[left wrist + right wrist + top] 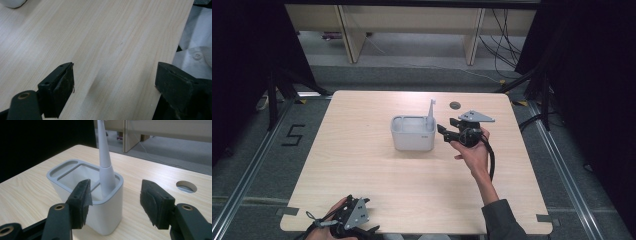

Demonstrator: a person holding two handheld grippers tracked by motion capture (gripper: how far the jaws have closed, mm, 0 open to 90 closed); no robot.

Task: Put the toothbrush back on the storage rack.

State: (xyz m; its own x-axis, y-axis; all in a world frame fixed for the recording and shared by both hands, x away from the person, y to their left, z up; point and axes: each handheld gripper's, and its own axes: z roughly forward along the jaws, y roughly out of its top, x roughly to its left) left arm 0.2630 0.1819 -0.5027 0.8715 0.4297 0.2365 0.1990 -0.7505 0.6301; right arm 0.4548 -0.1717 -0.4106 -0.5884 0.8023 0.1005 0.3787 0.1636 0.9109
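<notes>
A white holder with a grey rim (pixel 413 134) stands near the middle of the wooden table (pixel 362 165). A slim white toothbrush-like stick (pixel 432 111) stands upright in its right-hand compartment. My right gripper (pixel 443 131) is held level just right of the holder, open, its jaws pointing at the holder's right side. In the right gripper view the gripper (pixel 115 200) faces the holder's near corner (pixel 110 210) and the stick (pixel 106 173), with the pads (pixel 82 195) apart from both. My left gripper (pixel 354 220) rests at the table's near left edge, open (pixel 115 80) over bare wood.
A round cable hole (pixel 455 105) lies in the table behind the right gripper, also in the right gripper view (pixel 186 186). A white shirt (pixel 196 53) shows past the table's edge. Desk legs and cables stand on the floor beyond the table.
</notes>
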